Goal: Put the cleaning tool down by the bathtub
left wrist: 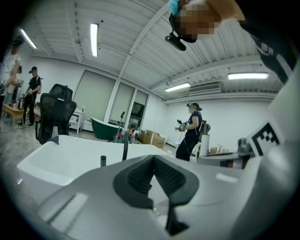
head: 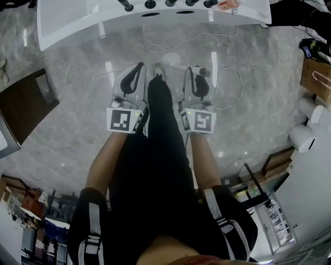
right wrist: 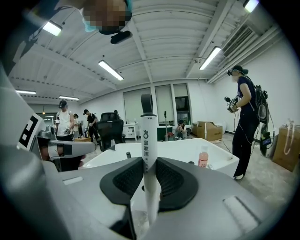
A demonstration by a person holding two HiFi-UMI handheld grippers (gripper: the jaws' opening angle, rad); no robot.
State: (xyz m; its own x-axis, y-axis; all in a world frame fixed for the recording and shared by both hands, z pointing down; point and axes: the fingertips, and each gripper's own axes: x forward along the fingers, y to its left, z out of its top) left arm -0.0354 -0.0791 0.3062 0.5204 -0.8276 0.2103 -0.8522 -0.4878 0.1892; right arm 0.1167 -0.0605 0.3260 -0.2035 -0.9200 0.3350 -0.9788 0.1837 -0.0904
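Note:
The cleaning tool (right wrist: 148,136) is a white handle with a black top, standing upright between the dark pads of my right gripper (right wrist: 149,161), which is shut on it. From the head view the right gripper (head: 199,70) is over the marble floor just short of the white bathtub (head: 77,26). Its handle shows only as a dark tip there. My left gripper (head: 138,67) hangs beside it on the left, apart from the tool. In the left gripper view the left gripper (left wrist: 153,159) has its pads meeting at the tips with nothing between them. The bathtub (right wrist: 187,147) lies straight ahead.
A white cable (head: 227,88) loops over the floor by the tub. Black tap fittings (head: 150,4) and a pink bottle (right wrist: 203,157) stand on the tub rim. A dark board (head: 26,103) lies left, white rolls (head: 302,137) right. A person (right wrist: 246,117) stands nearby.

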